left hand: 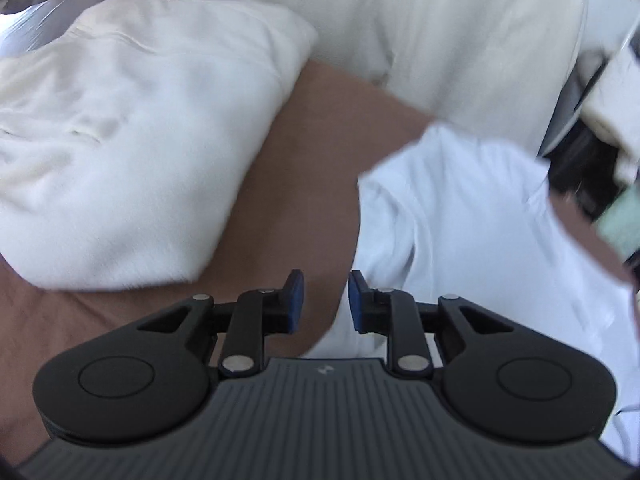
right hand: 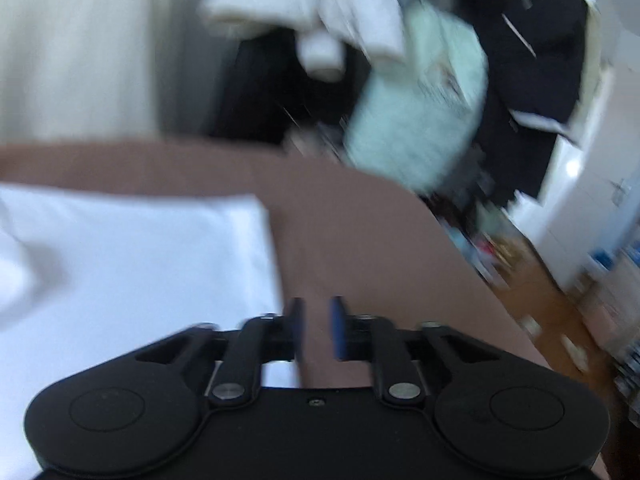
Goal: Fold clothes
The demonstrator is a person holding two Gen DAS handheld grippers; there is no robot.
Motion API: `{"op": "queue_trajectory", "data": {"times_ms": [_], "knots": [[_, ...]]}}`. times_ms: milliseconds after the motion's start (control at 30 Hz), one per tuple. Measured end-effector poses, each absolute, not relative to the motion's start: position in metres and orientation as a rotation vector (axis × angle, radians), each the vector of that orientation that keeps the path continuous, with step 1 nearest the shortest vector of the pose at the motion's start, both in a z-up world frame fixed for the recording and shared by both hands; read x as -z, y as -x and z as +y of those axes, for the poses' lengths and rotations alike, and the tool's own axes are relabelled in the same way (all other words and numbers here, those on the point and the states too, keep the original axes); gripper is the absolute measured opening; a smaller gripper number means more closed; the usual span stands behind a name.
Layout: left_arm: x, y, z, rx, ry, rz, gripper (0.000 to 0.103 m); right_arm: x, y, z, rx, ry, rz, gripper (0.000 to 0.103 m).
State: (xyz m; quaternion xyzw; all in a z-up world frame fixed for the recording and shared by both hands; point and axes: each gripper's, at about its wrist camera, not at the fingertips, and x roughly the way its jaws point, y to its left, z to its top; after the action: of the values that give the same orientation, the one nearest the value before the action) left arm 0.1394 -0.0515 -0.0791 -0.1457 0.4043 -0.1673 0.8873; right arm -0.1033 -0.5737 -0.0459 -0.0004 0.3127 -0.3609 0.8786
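My left gripper stands narrowly parted, nothing between its blue pads. The white garment lies folded just ahead and to its right on the brown bed cover, long axis running away from me. A cream folded pile sits ahead-left, with a bare brown strip between the two. My right gripper is likewise narrowly parted and empty, the garment's straight edge just left of it, open cover ahead. No containers are legible; the background is blurred.
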Motion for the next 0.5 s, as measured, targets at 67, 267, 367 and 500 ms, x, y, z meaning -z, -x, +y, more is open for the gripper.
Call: {"op": "queue_trajectory", "data": {"times_ms": [67,267,367,500], "knots": [[0.073,-0.139,-0.052,0.441,0.364,0.851,0.023,0.029,0.103,-0.557,0.620,-0.087,0.558,0.053],[0.055,-0.129,-0.088,0.600,0.291,0.825,0.031,0.055,0.053,-0.544,0.167,-0.650,0.579,0.056],[0.064,-0.126,-0.107,0.612,0.184,0.836,0.038,0.083,0.030,-0.539,0.214,-0.697,0.652,0.057],[0.098,-0.138,-0.124,0.516,0.064,1.010,0.041,0.118,0.018,-0.540,0.182,-0.800,0.632,0.058]]}}
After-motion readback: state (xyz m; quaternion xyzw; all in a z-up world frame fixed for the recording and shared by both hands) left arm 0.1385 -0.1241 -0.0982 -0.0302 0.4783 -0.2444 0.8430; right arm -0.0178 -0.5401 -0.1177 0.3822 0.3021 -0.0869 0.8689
